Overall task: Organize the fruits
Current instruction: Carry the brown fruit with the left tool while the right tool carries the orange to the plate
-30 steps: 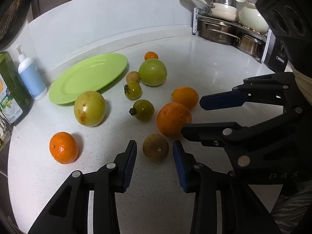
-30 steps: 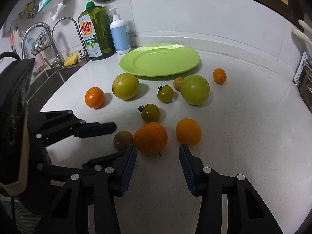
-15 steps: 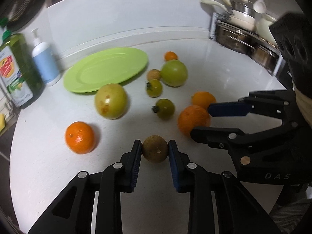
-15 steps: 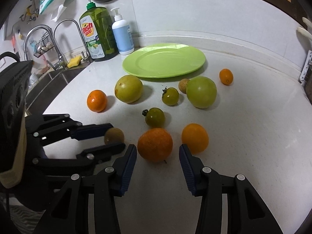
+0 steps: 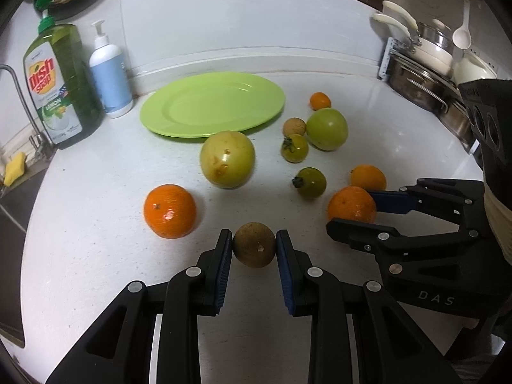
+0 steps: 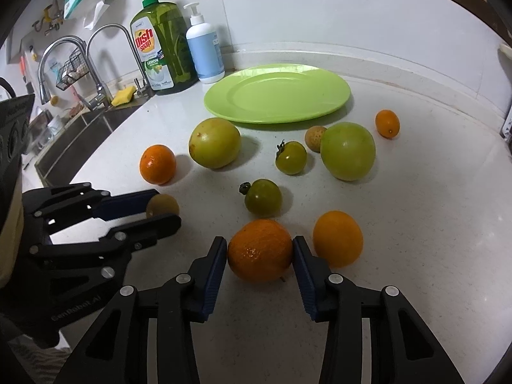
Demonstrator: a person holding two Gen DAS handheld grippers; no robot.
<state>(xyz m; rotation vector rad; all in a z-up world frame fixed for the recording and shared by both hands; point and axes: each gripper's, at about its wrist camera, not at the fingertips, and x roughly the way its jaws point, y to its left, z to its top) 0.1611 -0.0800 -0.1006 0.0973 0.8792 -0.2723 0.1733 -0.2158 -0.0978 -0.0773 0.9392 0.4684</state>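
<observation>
Left gripper (image 5: 254, 244) pinches a small brown round fruit (image 5: 254, 244) (dull, speckled) above the white counter (image 5: 96, 256) — right gripper (image 6: 260, 251) closing on a dimpled orange (image 6: 260, 249), pads touching.

My left gripper (image 5: 254, 249) is matte black plastic, its linkage arms pinned with round silver rivets, the fingers (image 5: 224, 265) lined with ribbed blue pads. My right gripper (image 6: 260, 252) is built the same; pale "DAS" lettering marks its body, seen from the left wrist view.
</observation>
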